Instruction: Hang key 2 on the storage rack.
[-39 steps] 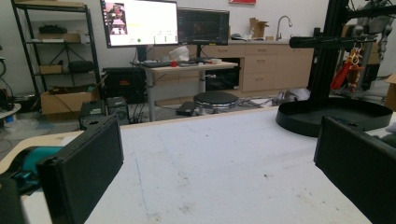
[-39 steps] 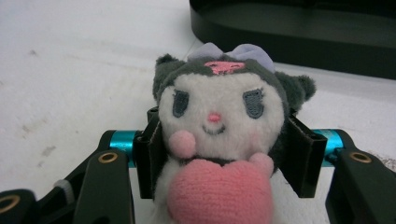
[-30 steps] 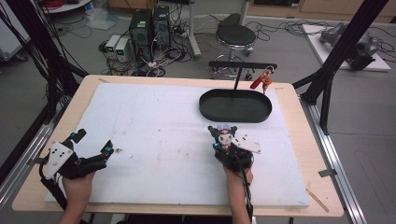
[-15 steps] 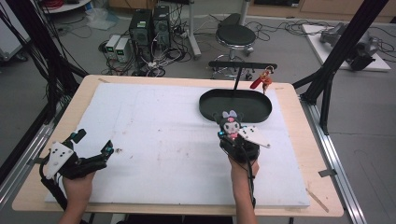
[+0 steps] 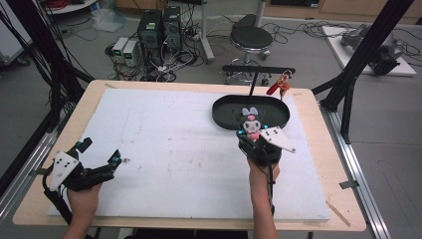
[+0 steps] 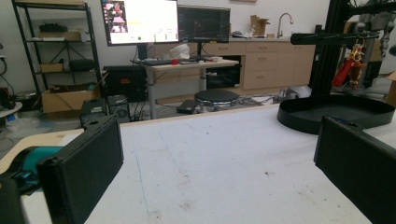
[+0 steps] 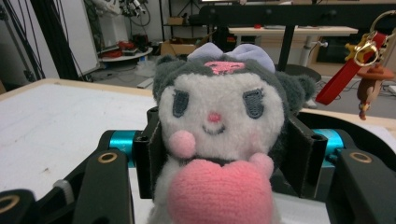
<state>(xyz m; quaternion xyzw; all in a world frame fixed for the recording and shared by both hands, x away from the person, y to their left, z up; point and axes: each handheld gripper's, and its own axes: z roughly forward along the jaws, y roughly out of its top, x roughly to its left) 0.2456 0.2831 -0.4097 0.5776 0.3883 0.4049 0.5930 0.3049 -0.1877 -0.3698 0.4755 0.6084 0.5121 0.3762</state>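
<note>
Right gripper [image 5: 250, 133] pinches the plush doll [image 7: 218, 140] by its sides — held above the white mat [image 5: 169, 144], just short of the black oval tray [image 5: 224, 110]. Left gripper [image 5: 99, 157] rests near-left on the mat, jaws spread, nothing between. Red keychain [image 5: 278, 85] hangs from the stand beyond the tray.

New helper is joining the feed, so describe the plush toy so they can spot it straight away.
Find the black oval tray at the far right of the white table. At its near rim, the right gripper clamps the plush toy. Unlike the red keychain hanging from the stand behind, it is white-faced with grey ears, a lilac bow and a pink heart.
</note>
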